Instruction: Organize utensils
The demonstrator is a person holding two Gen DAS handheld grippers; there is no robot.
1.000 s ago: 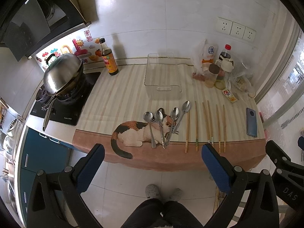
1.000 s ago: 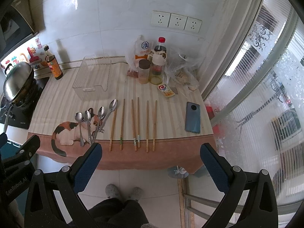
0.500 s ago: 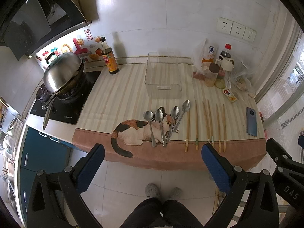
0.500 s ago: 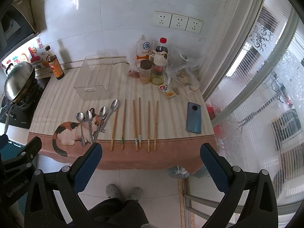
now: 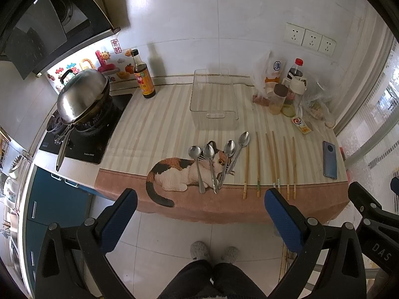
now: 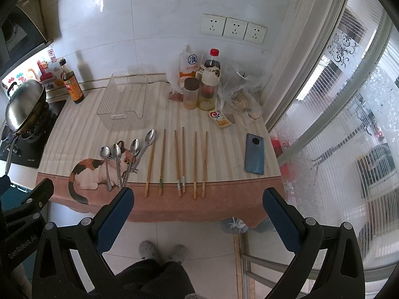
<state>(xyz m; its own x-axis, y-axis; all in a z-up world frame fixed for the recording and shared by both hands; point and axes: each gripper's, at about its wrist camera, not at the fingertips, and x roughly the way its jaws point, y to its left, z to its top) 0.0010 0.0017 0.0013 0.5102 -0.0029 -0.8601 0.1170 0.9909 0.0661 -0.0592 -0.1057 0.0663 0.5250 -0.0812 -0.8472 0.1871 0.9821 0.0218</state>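
Spoons, 4 of them, and 6 chopsticks lie before the clear bin; left gripper and right gripper hang wide, empty.

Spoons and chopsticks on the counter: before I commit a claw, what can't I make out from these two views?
- Spoons: handles cross near the counter edge; which lies on top is too small to tell, either view.
- Spoon handle tips: right wrist view, hidden behind the right claw finger.
- Chopsticks: tip markings too small.
- Clear bin: transparent; contents uncertain.
- Left claw: far from the utensils, open.
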